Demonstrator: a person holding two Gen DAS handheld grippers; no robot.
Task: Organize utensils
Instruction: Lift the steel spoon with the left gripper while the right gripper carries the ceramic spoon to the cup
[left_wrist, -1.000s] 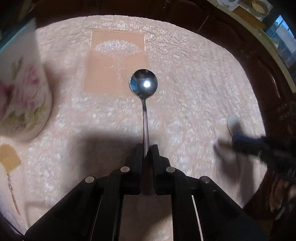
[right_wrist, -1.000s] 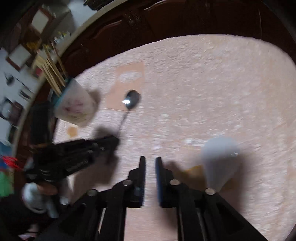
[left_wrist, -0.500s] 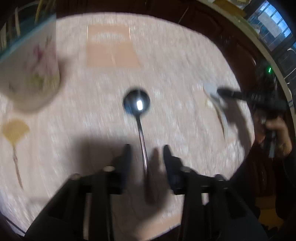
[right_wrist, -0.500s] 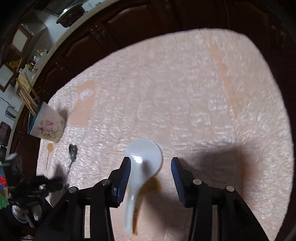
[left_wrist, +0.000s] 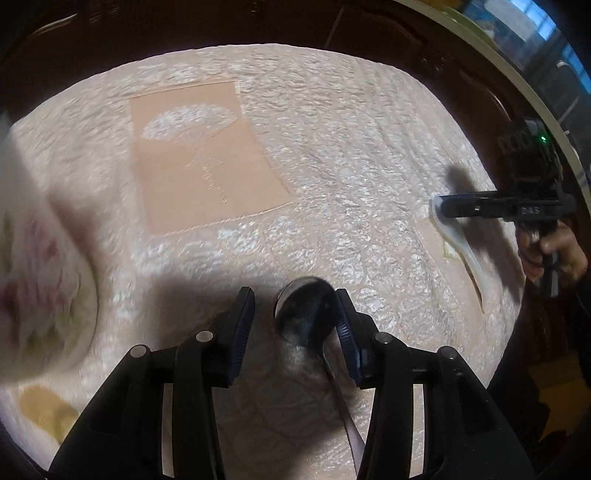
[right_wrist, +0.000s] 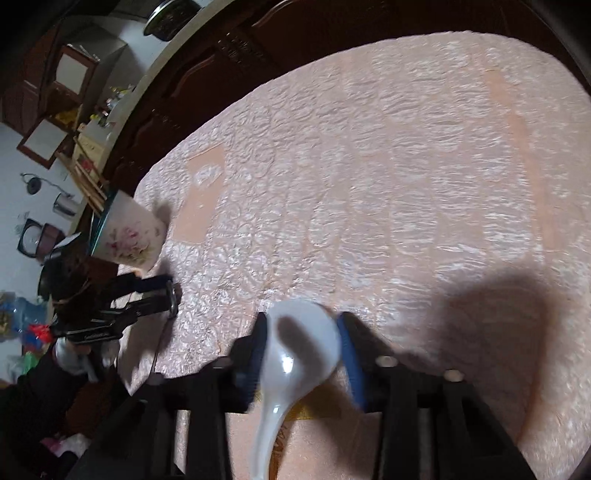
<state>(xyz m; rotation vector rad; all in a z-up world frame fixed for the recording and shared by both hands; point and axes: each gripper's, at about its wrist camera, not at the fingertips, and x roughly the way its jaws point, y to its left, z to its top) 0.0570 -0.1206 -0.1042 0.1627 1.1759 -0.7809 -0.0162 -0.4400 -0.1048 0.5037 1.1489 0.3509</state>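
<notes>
A metal spoon (left_wrist: 306, 310) lies on the pink tablecloth. My left gripper (left_wrist: 295, 317) is open with its jaws on either side of the spoon's bowl, the right jaw close against it. A white ceramic soup spoon (right_wrist: 295, 350) lies on the cloth between the open jaws of my right gripper (right_wrist: 301, 347); it also shows in the left wrist view (left_wrist: 461, 247) under the right gripper (left_wrist: 476, 208). A floral cup (right_wrist: 129, 236) holding chopsticks stands at the left; it is blurred at the left edge of the left wrist view (left_wrist: 37, 295).
The textured pink tablecloth (right_wrist: 406, 184) has a smooth rectangular patch (left_wrist: 199, 162) beyond the metal spoon. Dark wooden furniture (right_wrist: 258, 48) runs along the table's far edge. The left gripper (right_wrist: 147, 302) appears at the left in the right wrist view.
My left gripper let go of the metal spoon, opened and moved forward over its bowl. My right gripper opened and moved onto the white soup spoon, now straddling its bowl.
</notes>
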